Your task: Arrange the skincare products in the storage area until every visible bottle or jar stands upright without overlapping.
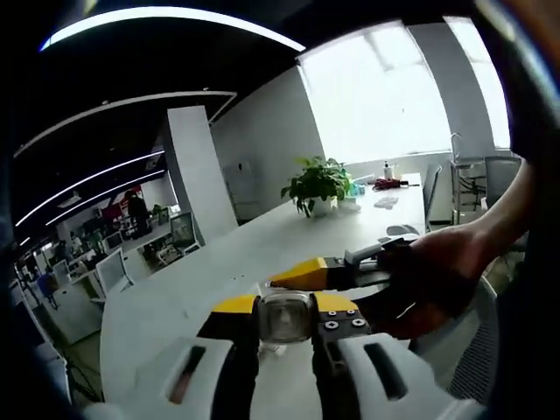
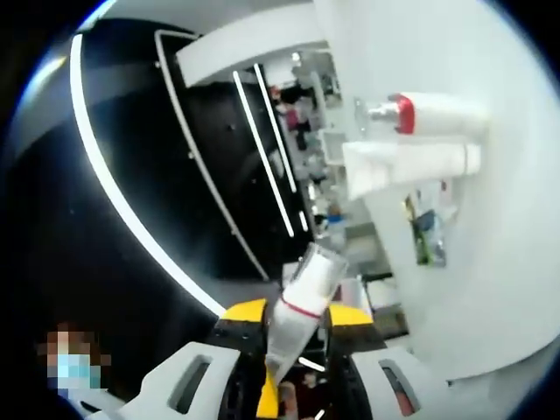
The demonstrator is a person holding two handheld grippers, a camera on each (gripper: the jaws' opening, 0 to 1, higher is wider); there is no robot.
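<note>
Left tongs: clamped on a small clear jar between the tips, right tongs at 2 o'clock | Right tongs: clamped on a clear-capped bottle, cap toward 12; two bottles on the white table at 1 o'clock | Advice: level the wrist, lower the base flat beside them, not touching, then release.

Open-plan office: desks, monitors.

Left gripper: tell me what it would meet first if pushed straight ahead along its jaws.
The left gripper is shut on a small clear glass jar. Straight ahead lies the other yellow-tipped gripper held in a person's hand, probably first; beyond it, the long white table. Depth is unclear.
</note>
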